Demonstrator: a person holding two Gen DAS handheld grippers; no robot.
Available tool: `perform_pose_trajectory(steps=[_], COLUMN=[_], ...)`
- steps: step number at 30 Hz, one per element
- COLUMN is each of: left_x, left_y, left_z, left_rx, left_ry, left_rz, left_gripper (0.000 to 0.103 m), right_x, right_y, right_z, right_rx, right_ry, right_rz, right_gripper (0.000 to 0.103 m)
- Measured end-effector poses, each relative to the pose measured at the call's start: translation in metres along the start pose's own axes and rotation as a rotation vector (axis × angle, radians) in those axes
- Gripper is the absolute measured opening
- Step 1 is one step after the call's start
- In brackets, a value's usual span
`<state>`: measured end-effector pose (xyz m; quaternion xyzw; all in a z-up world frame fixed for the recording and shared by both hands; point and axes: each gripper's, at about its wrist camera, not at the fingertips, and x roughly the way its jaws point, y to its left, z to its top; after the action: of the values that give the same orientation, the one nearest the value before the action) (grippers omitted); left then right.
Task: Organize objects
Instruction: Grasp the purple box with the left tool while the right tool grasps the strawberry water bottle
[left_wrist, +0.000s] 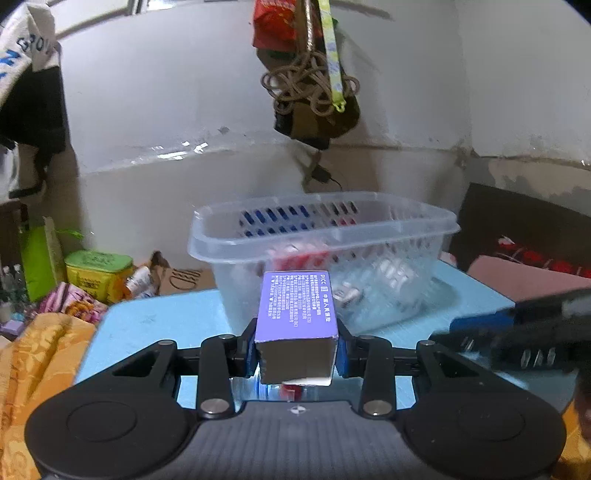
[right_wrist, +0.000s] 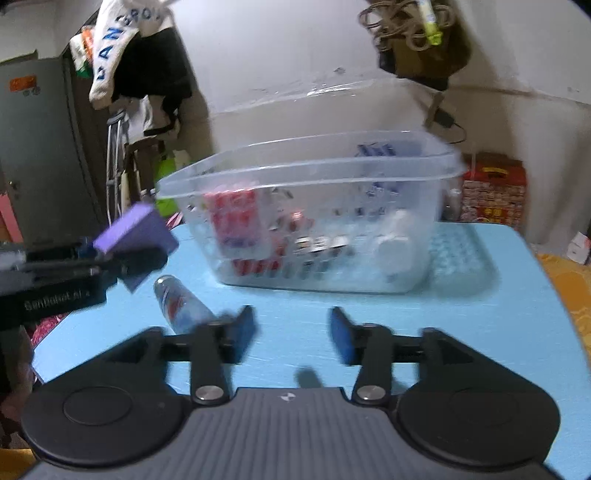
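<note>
My left gripper (left_wrist: 297, 347) is shut on a purple box (left_wrist: 297, 314) with white print and holds it above the blue table (left_wrist: 155, 325), just in front of a clear plastic basket (left_wrist: 317, 236). The basket (right_wrist: 314, 177) holds red packets, small bottles and white items. In the right wrist view the left gripper (right_wrist: 122, 258) shows at the left with the purple box (right_wrist: 136, 232). My right gripper (right_wrist: 293, 332) is open and empty over the table (right_wrist: 480, 314). A small clear bottle (right_wrist: 181, 302) with a red and blue label lies on the table by its left finger.
An orange cloth (left_wrist: 44, 354) lies left of the table, with green and yellow packages (left_wrist: 98, 273) behind it. A red printed carton (right_wrist: 495, 192) stands behind the table at the right. Clothes and a bag hang on the white wall.
</note>
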<state>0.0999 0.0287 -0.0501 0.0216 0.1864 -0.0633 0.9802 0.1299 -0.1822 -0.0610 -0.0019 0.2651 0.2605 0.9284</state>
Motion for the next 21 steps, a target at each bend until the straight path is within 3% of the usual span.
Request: perform_pose_trajectory(steps=[1,2,8,10,13,16,18,19,21], left_x=[-0.003,-0.005,-0.02,-0.021,-0.021,-0.023,-0.023,-0.023,-0.024], left_y=[0.005,0.012,0.082,0.102,0.116,0.114,0.111,0.11,0.108], left_z=[0.0,0.001,-0.01,-0.016,-0.023,-0.025,-0.025,-0.026,-0.028], left_rx=[0.0,-0.011,-0.147,-0.195,-0.227,-0.205,-0.187,-0.179,-0.167], left_ry=[-0.01,-0.015,-0.001,0.015,0.03,0.021,0.014,0.012,0.008], left_rz=[0.015,0.03,0.136,0.162,0.178,0.171,0.162,0.155,0.149], left_gripper=[0.042,0.042,0.042,0.042,0.042,0.042,0.042,0.042,0.042], right_x=[0.004,0.009,0.034,0.05,0.076,0.091,0.093,0.093,0.088], right_y=[0.007,0.015,0.079,0.103,0.123,0.123,0.124,0.123,0.121], right_z=[-0.001,-0.001,0.0,0.001,0.0,0.002,0.002,0.002,-0.001], right_rx=[0.001,0.003,-0.091,-0.16,-0.218,-0.172,-0.165,-0.167,-0.175], right_ry=[0.004,0.006,0.002,0.016,0.045,0.098,0.11,0.113,0.119], right_rz=[0.002,0.013,0.12,0.082,-0.03,-0.033,-0.047,-0.047,-0.042], right_gripper=[0.078,0.082,0.099,0.101,0.101,0.099,0.091,0.08,0.068])
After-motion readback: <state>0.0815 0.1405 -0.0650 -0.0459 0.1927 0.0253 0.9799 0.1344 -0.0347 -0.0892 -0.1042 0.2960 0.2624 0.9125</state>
